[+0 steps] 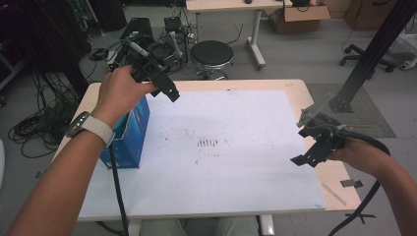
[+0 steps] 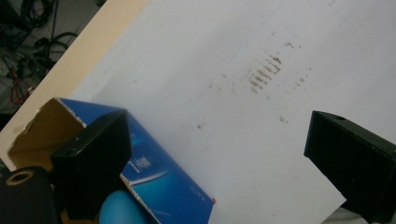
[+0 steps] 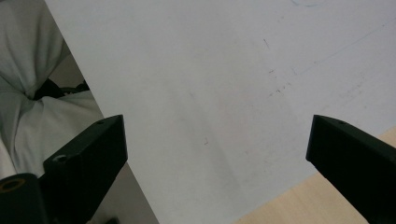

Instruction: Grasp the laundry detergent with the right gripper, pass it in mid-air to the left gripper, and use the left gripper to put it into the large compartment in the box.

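A stained white sheet (image 1: 236,147) covered the table (image 1: 295,91); a stool (image 1: 211,54) stood beyond. Left gripper (image 1: 164,83) spread over a blue box (image 1: 130,135); right gripper (image 1: 310,152) spread, empty.

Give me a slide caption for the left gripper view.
Open left gripper poised above a torn-open blue box on a white sheet.

Left gripper (image 1: 169,91) raised at far left, jaws wide apart (wrist bent down); right gripper (image 1: 306,158) low at right, likewise spread.
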